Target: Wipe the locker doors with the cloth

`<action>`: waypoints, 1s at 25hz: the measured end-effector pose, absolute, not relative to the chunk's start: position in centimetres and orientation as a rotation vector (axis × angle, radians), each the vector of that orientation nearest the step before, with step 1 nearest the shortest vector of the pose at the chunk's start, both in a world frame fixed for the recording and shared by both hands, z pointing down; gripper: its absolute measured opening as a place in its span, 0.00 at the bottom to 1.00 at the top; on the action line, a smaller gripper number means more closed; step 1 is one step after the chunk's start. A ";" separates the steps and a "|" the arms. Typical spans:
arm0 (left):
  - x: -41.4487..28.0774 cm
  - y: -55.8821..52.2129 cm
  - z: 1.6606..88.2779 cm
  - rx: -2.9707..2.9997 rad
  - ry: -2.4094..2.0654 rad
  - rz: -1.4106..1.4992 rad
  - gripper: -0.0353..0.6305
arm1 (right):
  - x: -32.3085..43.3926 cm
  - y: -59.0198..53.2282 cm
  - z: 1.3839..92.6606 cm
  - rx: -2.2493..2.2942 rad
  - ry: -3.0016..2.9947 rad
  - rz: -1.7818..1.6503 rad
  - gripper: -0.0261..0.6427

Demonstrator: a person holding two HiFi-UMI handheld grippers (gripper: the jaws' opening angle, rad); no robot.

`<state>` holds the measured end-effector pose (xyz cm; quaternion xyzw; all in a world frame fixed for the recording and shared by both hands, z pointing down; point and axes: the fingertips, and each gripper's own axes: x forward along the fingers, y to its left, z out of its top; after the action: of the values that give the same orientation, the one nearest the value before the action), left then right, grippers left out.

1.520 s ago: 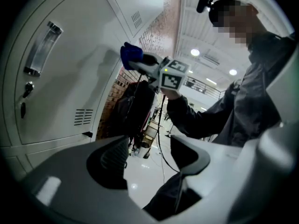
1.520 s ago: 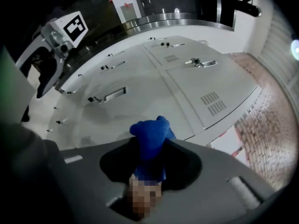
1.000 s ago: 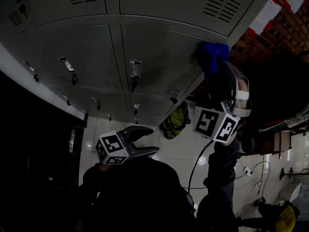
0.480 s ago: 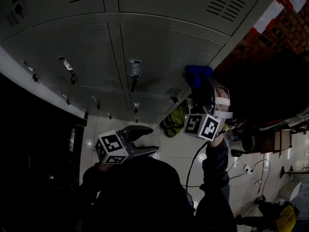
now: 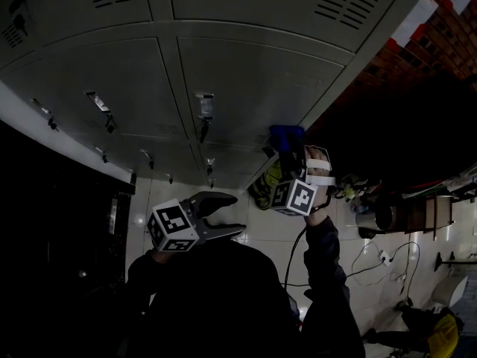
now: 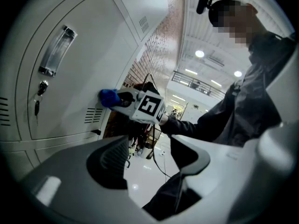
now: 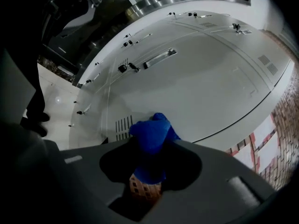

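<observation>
Cloth pressed to the locker door point(image 7: 196, 78)
Your right gripper point(image 7: 149, 164) is clamped on the blue cloth point(image 7: 150, 130) to rub the door; your left gripper point(image 6: 149, 155) waits, jaws apart and empty.

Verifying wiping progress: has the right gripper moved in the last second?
Yes. The right gripper, shut on the blue cloth, slid down the door toward its vent slots.

The right hand-held gripper point(image 5: 288, 152) is raised at the end of an outstretched right arm point(image 5: 325, 263) in a dark sleeve, its jaws closed on a bunched blue cloth point(image 7: 150, 133) that sticks out past the tips. The left hand-held gripper point(image 5: 235, 215) hangs lower, close in front of the torso, with its jaws spread apart and nothing between them.
</observation>
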<state>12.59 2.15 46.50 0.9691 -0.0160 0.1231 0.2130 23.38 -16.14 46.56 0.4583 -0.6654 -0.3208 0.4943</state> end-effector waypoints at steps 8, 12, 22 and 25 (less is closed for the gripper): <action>12.7 2.0 46.6 2.681 -0.036 0.364 0.45 | 22.8 -16.1 55.0 0.990 -1.647 -0.670 0.22; 12.5 1.9 46.8 2.674 -0.051 0.371 0.45 | 22.7 -16.0 58.4 0.938 -1.657 -0.612 0.22; 12.5 2.0 46.9 2.672 -0.055 0.380 0.45 | 22.5 -15.6 60.4 0.918 -1.689 -0.541 0.22; 12.5 2.1 46.7 2.674 -0.051 0.379 0.45 | 21.7 -14.6 58.7 0.957 -1.742 -0.515 0.22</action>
<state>12.46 2.11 46.73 0.9660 -0.0184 0.1368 0.2184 21.69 -14.60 58.68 0.3989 -0.7257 -0.2147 0.5178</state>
